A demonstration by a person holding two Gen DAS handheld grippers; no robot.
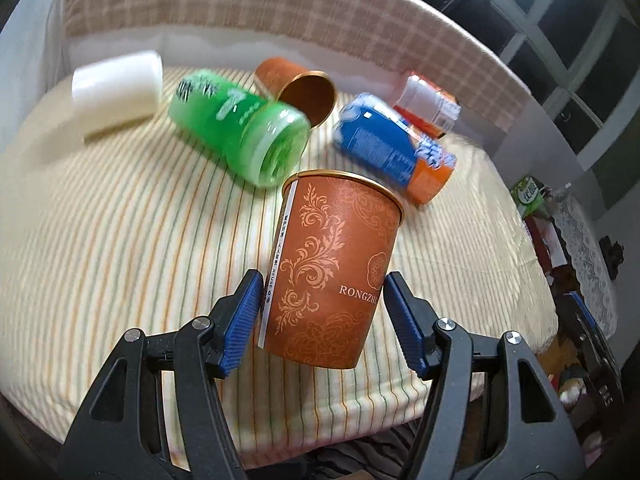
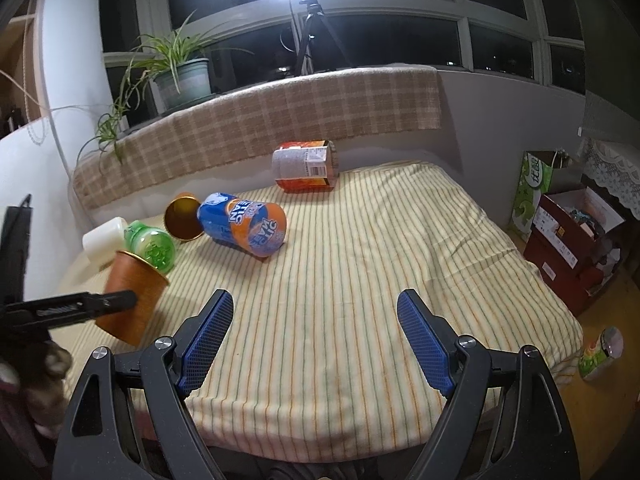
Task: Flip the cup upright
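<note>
left tongs [image 1: 320,320] black | blue ribbed pads | silver screws | right tongs [image 2: 314,338] alike

Left tongs [image 1: 320,312] parted, pads not gripping, right tongs [image 2: 316,336] spread wide

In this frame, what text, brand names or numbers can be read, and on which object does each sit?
"RONGZH", cut off by the finger: side of the brown cup between the left gripper's pads.
"REUSE", beside small unreadable characters: that cup's white seam strip.
Blue-orange cup: large upside-down letters, not surely readable.
Green cup, far barcode carton, green bag: too blurred.
</note>
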